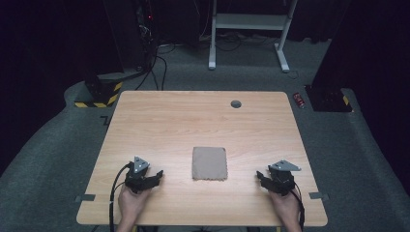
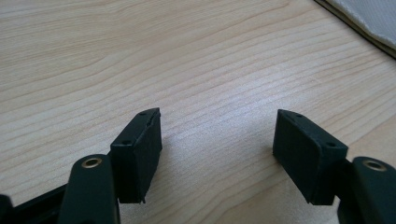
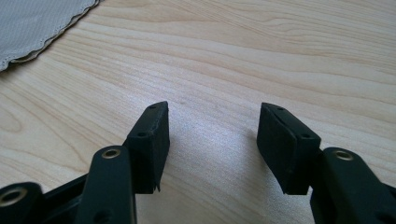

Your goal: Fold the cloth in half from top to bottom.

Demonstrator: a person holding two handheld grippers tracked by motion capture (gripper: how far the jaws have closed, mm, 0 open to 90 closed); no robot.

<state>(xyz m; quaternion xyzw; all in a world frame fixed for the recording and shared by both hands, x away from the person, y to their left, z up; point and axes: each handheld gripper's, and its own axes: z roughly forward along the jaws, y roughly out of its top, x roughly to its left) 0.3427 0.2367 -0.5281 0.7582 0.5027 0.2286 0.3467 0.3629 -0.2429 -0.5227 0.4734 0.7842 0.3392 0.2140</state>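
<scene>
A folded grey-brown cloth (image 1: 209,163) lies flat near the middle of the wooden table (image 1: 203,121), a little toward the front. My left gripper (image 1: 157,177) rests on the table to the left of the cloth, pointing toward it, jaws open and empty. In the left gripper view its gripper (image 2: 217,135) shows bare wood between the jaws, and a corner of the cloth (image 2: 369,18) lies at the upper right. My right gripper (image 1: 261,178) sits to the right of the cloth, open and empty. In the right gripper view the gripper (image 3: 212,128) spans bare wood, the cloth (image 3: 32,25) at upper left.
A small grey round cap (image 1: 236,104) sits in the table's far edge area. Tape tabs (image 1: 85,197) mark the front corners. Beyond the table stand a white desk frame (image 1: 249,29), cables and a yellow-black striped base (image 1: 99,94) on the carpet.
</scene>
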